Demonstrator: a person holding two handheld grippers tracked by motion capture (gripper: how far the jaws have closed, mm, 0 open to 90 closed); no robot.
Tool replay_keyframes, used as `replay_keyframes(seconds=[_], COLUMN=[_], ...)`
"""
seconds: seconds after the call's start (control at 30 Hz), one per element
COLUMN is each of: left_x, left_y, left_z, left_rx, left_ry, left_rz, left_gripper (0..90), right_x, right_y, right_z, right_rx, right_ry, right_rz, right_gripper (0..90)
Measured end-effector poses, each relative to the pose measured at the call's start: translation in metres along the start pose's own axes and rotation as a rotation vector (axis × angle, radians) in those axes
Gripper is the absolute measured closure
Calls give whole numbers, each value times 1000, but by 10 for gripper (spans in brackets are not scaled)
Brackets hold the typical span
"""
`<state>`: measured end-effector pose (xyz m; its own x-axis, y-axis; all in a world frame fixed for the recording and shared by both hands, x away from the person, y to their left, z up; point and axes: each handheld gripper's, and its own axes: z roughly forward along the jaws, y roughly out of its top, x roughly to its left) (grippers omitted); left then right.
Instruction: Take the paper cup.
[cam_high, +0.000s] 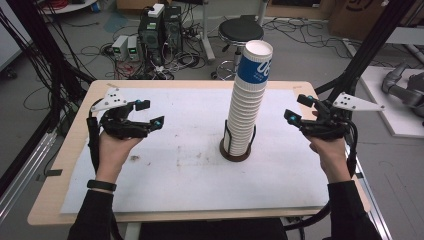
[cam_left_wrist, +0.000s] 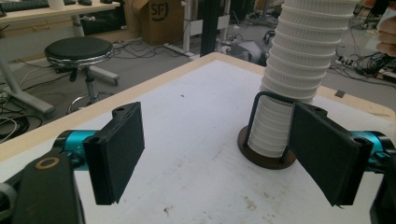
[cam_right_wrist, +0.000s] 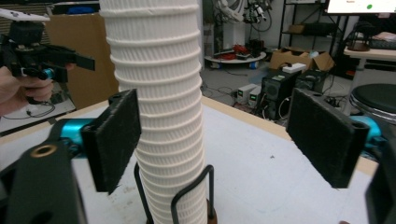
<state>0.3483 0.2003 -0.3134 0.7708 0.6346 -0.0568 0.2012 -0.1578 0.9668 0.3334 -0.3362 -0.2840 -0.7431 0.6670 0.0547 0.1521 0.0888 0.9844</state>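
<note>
My left gripper (cam_high: 150, 113) and right gripper (cam_high: 299, 108) flank the cup stack (cam_high: 247, 100) on the worktop (cam_high: 175, 165), jaws apart, holding nothing.

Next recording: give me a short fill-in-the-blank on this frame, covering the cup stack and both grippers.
1. The tall stack of paper cups stands in a round brown holder with black wire uprights, and its top cup has a ____ band.
2. The left gripper has its jaws ____.
3. The right gripper holds ____.
4. In the high view, the stack stands nearer the ____ gripper.

Missing words: blue; open; nothing; right
</note>
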Motion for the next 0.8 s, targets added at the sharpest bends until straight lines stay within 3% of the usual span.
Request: replay_keyframes(seconds=[0.43,0.8], left_x=[-2,-4], left_y=[2,2], left_z=[3,5], left_rx=[5,10], left_ry=[-23,-32], left_rz=[7,6], left_gripper=[190,190], right_x=[10,20], right_y=[19,33], right_z=[23,49], right_rx=[-4,37], right_ry=[64,106], right_rz=[-32,-43], right_gripper=[178,178])
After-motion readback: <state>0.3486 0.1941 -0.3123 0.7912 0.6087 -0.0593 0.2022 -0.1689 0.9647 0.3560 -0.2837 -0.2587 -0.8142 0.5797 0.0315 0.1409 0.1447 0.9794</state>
